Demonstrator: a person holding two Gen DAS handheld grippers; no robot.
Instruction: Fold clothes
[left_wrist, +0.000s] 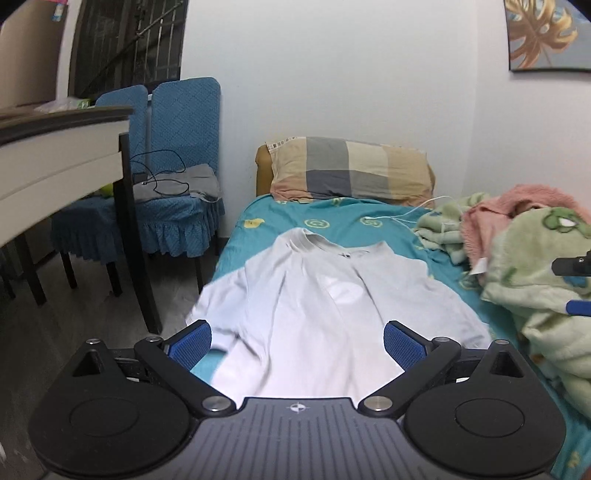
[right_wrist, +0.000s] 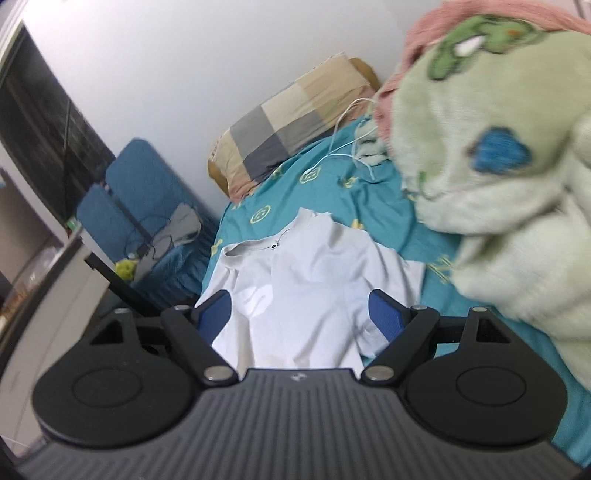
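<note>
A white T-shirt (left_wrist: 314, 314) lies spread on the teal bed sheet (left_wrist: 332, 218), collar toward the pillow, with wrinkles across the chest. My left gripper (left_wrist: 297, 345) hovers open over the shirt's lower half, nothing between its blue pads. In the right wrist view the same T-shirt (right_wrist: 314, 280) lies ahead, and my right gripper (right_wrist: 301, 317) is open above its lower part, holding nothing. The tips of the right gripper (left_wrist: 576, 286) show at the right edge of the left wrist view, beside the blankets.
A pile of green and pink blankets (left_wrist: 535, 266) fills the bed's right side, close to my right gripper (right_wrist: 498, 184). A checked pillow (left_wrist: 351, 170) and a white cable (left_wrist: 402, 216) lie at the head. Blue chairs (left_wrist: 177, 166) and a desk (left_wrist: 62, 147) stand left of the bed.
</note>
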